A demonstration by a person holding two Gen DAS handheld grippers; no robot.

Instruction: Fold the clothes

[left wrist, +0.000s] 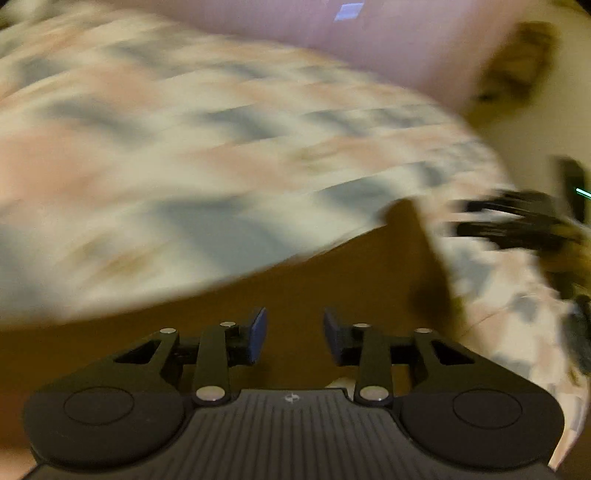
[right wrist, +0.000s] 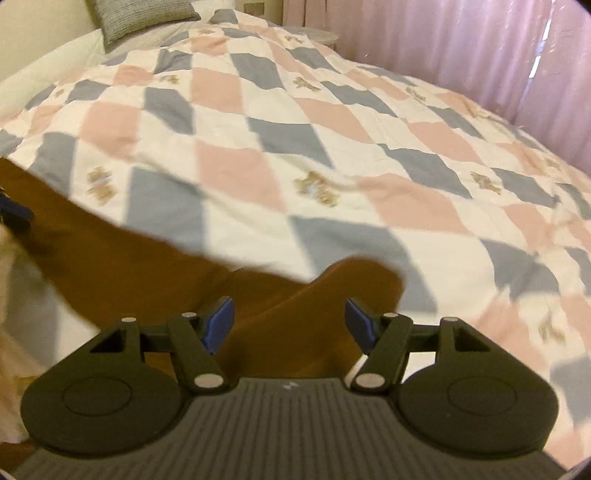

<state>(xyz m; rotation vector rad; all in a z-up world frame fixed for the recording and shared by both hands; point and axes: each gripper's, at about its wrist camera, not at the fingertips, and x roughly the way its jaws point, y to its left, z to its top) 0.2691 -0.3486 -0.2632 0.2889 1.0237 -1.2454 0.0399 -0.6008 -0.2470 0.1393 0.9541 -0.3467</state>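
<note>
With both the left gripper (left wrist: 294, 334) and right gripper (right wrist: 291, 325) held open above the brown garment (right wrist: 147, 273) on the bed quilt (right wrist: 314, 147), the quilt could be pinched together with it.

bed (right wrist: 44, 62) | cover: pink, grey and white diamond-check quilt (right wrist: 332, 147) | on quilt: brown garment (right wrist: 155, 266) near edge, grey pillow (right wrist: 136, 18) at head

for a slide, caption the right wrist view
Open right gripper over a brown garment on a checked quilt.

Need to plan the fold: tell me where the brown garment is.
The brown garment lies on the checked quilt at the bed's near edge, directly ahead of both open grippers.
</note>
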